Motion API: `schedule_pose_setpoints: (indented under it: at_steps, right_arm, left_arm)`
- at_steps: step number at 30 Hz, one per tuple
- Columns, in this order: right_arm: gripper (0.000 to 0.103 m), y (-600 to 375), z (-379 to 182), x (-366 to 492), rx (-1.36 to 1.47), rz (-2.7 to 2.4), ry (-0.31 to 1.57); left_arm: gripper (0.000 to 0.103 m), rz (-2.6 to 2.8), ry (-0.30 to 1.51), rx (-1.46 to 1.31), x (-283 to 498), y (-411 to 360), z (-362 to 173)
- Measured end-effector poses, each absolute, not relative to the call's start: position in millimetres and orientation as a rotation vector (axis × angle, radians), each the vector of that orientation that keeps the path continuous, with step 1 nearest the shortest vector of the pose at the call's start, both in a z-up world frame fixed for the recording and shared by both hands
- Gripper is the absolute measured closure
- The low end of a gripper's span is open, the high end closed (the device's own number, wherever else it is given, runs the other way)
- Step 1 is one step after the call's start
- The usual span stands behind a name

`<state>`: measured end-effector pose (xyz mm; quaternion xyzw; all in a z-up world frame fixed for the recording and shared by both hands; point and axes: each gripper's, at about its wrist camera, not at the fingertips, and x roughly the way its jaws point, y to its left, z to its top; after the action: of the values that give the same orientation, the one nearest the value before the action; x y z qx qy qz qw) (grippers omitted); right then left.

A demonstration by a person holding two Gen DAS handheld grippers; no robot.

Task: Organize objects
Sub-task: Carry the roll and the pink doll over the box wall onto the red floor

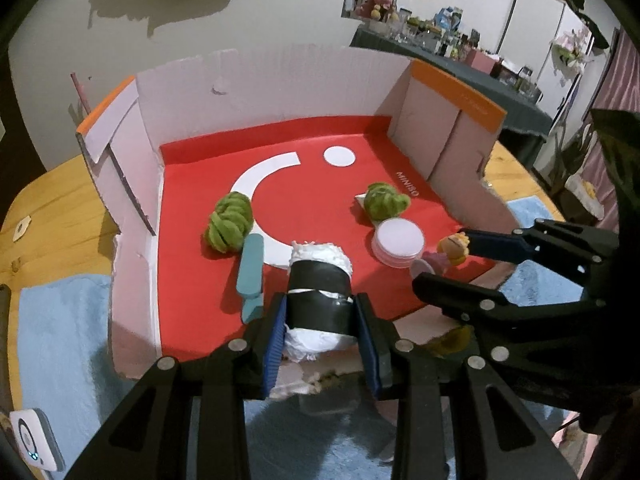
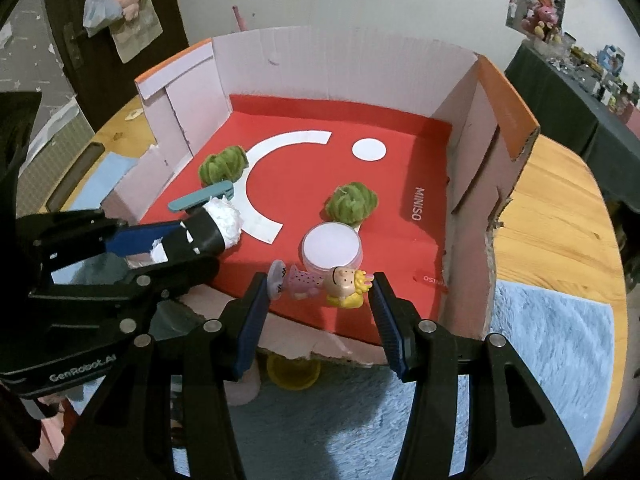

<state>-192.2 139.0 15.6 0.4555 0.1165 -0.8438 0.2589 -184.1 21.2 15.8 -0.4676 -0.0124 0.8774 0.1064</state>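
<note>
Both grippers loaded, held over near edge of red-floored cardboard box (image 1: 256, 76).

Count inside box: 2 green yarn balls, one left (image 1: 229, 222), one right (image 1: 385, 200); 1 round white-lidded container (image 1: 399, 241); 1 teal flat stick (image 1: 251, 262), long axis running near-to-far. L gripper (image 1: 322, 336) pads clamped on black band of a white fluffy roll (image 1: 318, 292), 1 only; its long axis runs along the fingers, far end pointing into the box, over the near edge. R gripper (image 2: 320, 304) holds 1 small blond doll figure (image 2: 320, 282) lying sideways across the jaws, long axis left-right in rt wrist view, head at rt pad, round base at left pad, just near side of the container. Box sits on wood table (image 2: 552, 216); blue fuzzy mat (image 2: 552, 340) beside and in front of it.
</note>
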Motion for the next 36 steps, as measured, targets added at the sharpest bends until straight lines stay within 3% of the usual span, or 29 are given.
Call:
schedule_pose_setpoints:
  at_steps: [36]
  right_arm:
    - [0.054,124.6,-8.4,-216.9,1.214,-2.338,0.286]
  left_arm:
    - [0.068,2.657,-0.063,-1.413,-208.1,4.6,0.5]
